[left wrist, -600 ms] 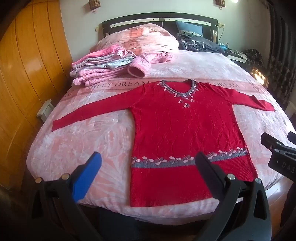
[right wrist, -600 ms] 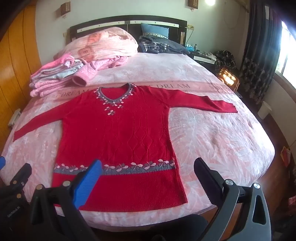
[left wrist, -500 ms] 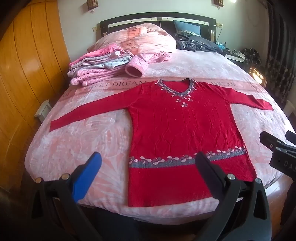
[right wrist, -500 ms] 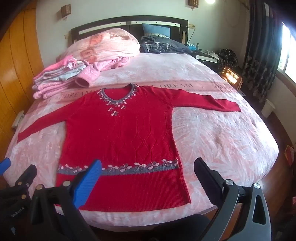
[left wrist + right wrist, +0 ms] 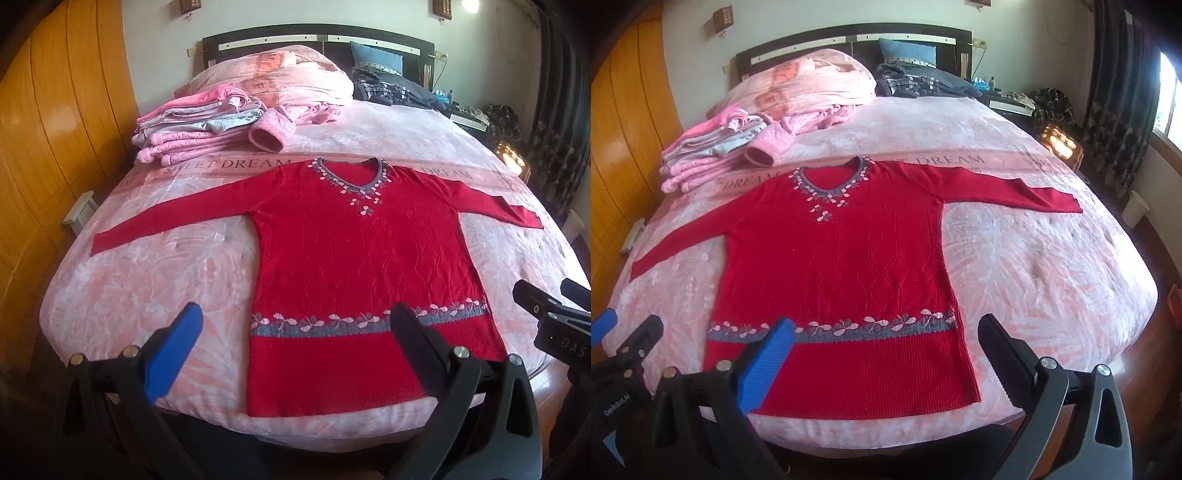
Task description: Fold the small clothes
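The red sweater (image 5: pixel 362 273) lies flat on the bed (image 5: pixel 155 280), sleeves out toward 9 and 3 o'clock, ready for folding; left tool (image 5: pixel 295 332) and right tool (image 5: pixel 886 339) hover spread, empty.

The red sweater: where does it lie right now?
The red sweater lies flat, sleeves spread, across the near part of the bed, hem toward both grippers, with the folded pink pile beyond its left sleeve.
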Demonstrator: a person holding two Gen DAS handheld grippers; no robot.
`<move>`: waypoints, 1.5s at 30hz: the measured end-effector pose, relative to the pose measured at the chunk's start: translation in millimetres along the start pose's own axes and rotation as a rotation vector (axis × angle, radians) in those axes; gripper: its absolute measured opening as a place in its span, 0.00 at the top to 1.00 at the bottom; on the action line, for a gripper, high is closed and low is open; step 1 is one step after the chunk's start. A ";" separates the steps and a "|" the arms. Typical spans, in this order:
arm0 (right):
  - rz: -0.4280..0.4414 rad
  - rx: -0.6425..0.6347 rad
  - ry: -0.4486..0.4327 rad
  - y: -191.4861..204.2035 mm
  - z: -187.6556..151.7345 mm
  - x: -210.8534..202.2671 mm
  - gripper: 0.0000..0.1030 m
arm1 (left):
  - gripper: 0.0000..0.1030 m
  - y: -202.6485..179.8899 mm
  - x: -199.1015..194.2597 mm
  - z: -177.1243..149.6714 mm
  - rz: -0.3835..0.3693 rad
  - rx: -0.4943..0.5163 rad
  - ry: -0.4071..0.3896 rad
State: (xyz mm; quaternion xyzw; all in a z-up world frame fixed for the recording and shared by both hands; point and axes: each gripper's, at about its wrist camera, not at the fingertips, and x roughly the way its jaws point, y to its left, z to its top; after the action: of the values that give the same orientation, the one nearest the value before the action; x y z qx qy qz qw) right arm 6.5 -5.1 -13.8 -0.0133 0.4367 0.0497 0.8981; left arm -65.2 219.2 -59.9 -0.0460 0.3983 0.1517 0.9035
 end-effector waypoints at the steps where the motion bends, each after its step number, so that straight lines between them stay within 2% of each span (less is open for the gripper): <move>1: -0.002 0.000 -0.001 -0.9 0.1 1.0 0.04 | 0.03 -0.3 1.4 0.3 0.003 0.002 0.001; 16: -0.008 0.017 0.003 -9.8 -0.6 9.3 0.04 | 0.03 0.3 10.0 0.9 0.010 -0.009 0.013; 21: -0.009 0.009 0.001 -9.1 0.0 11.2 0.04 | 0.03 -0.1 11.6 1.6 -0.014 -0.013 0.000; 45: -0.005 0.015 0.002 -15.7 0.8 24.3 0.04 | 0.03 -3.9 18.1 5.6 0.008 0.006 0.000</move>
State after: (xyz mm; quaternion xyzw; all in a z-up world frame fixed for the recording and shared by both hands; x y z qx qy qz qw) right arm 23.6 -18.8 -32.7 -0.0079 0.4377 0.0441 0.8980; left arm -48.5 220.9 -69.5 -0.0416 0.3991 0.1538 0.9029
